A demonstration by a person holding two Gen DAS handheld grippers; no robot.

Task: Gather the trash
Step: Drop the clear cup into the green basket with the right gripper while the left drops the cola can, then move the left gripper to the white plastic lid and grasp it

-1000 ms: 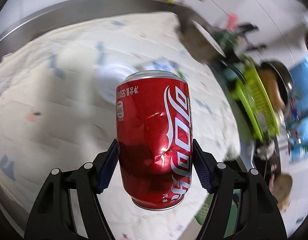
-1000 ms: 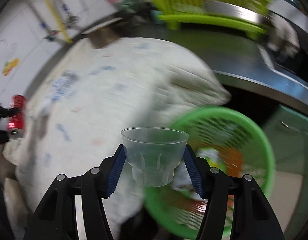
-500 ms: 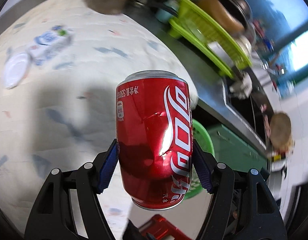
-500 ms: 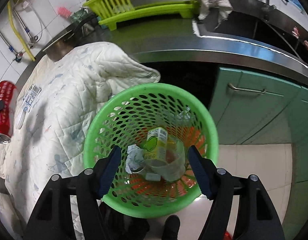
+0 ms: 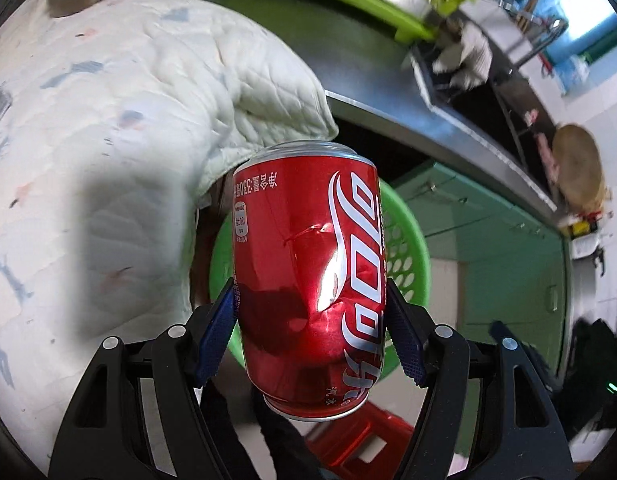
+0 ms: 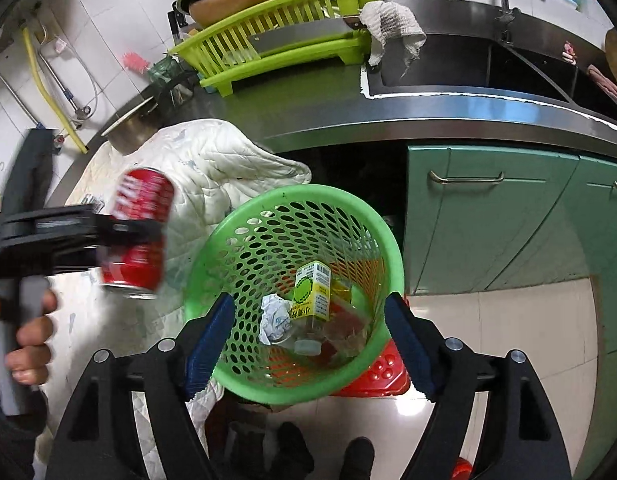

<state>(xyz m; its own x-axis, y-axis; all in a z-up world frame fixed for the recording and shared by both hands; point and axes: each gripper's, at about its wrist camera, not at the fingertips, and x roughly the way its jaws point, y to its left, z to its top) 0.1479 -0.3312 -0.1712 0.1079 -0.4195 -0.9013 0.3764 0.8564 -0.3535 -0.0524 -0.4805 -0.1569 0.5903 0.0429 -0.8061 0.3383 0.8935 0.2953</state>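
My left gripper is shut on a dented red cola can, held above the edge of the white quilt, with the green basket partly hidden behind it. In the right wrist view the same can hangs left of the green perforated basket. My right gripper is above the basket, its jaws opening with nothing between them. Inside the basket lie a clear plastic cup, a yellow-green carton and crumpled paper.
A steel counter carries a lime dish rack, a pan and a sink with a rag. Green cabinet doors stand behind the basket. A red stool is under it. A hand holds the left gripper's grip.
The left gripper carried the can across the quilt to the basket's side. The right gripper let the clear cup drop into the basket and opened wider.
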